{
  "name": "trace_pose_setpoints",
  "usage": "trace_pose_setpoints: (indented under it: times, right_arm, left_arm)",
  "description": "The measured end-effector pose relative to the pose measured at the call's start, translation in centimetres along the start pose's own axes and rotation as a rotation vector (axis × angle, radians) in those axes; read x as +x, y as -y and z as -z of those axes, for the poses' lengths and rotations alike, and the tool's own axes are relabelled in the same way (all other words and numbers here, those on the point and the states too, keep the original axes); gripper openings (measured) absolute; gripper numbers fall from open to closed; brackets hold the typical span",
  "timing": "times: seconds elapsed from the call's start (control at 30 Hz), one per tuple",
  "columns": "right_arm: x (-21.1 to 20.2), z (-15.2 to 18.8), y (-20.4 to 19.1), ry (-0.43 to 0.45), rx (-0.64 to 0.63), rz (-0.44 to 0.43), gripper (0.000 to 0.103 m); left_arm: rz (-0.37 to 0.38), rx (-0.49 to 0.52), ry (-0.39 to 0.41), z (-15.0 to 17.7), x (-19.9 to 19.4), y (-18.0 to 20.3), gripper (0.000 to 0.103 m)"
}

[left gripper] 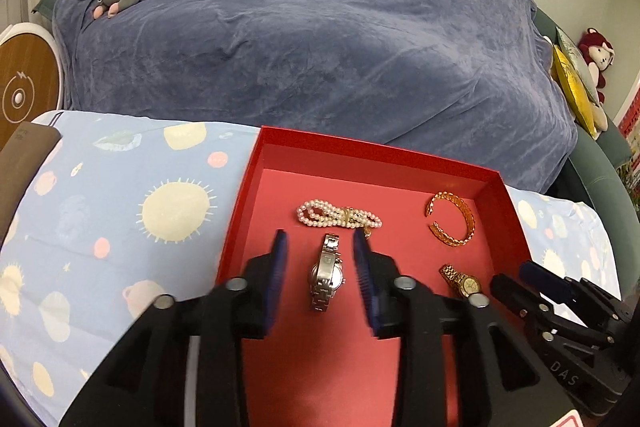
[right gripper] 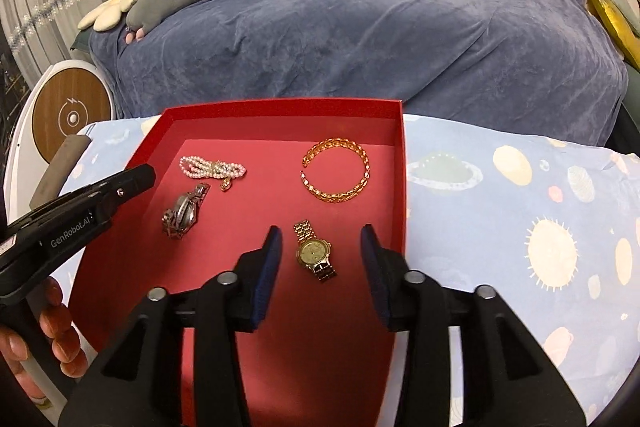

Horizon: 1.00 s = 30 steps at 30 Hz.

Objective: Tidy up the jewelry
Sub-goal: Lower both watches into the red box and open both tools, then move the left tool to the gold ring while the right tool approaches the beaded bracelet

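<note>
Both tongs hang released over the shallow red cardboard tray [right gripper: 402, 171] on the planet-print blue cloth surface [right gripper: 500, 211]. The left tongs [left gripper: 320, 267] straddle the silver metal wristwatch [left gripper: 326, 273], fingers apart on either side, not touching. The right tongs [right gripper: 320, 259] frame the gold metal wristwatch [right gripper: 314, 255] likewise. Farther back in the tray lie the white pearl bracelet [right gripper: 212, 167] and the open gold chain-link bangle [right gripper: 336, 169].
</note>
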State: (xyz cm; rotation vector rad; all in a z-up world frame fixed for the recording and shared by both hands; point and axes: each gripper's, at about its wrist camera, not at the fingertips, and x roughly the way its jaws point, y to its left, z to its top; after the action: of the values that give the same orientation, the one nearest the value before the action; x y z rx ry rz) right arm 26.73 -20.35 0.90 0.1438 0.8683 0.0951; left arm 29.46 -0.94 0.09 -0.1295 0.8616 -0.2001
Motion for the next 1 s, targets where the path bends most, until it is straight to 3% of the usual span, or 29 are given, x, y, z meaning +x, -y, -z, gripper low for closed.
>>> trace_pose_setpoints:
  times: [0.2,0.3,0.47,0.73,0.83,1.0]
  right_arm:
    - [-7.0,1.9,0.7,0.068,0.016,-0.022,0.048]
    - [-10.6,4.2,0.8,0.09,0.004,-0.016,0.054]
    - [-13.9,9.2,0.8,0.091,0.007,-0.004,0.054]
    - [-13.7,15.3,-0.3,0.028,-0.013,-0.008,0.054]
    - [-12.4,16.0,-1.0,0.001,-0.039,-0.011,0.054]
    - [-10.6,16.0,-1.4,-0.023,-0.025,-0.017,0.054]
  left_arm:
    - [-0.033,0.025,0.055,1.6,-5.3,-0.8,0.054]
    - [-0.061,0.047,0.064,3.4,-8.1,-1.2,0.061]
    - [-0.081,0.041,0.049,7.5,-11.2,-2.1,0.062]
    - [-0.093,0.038,0.025,13.6,-13.0,-2.1,0.065]
    - [-0.076,0.019,0.018,14.9,-12.7,-2.3,0.066]
    - [-0.078,0.07,-0.001,15.7,-11.8,-2.1,0.066]
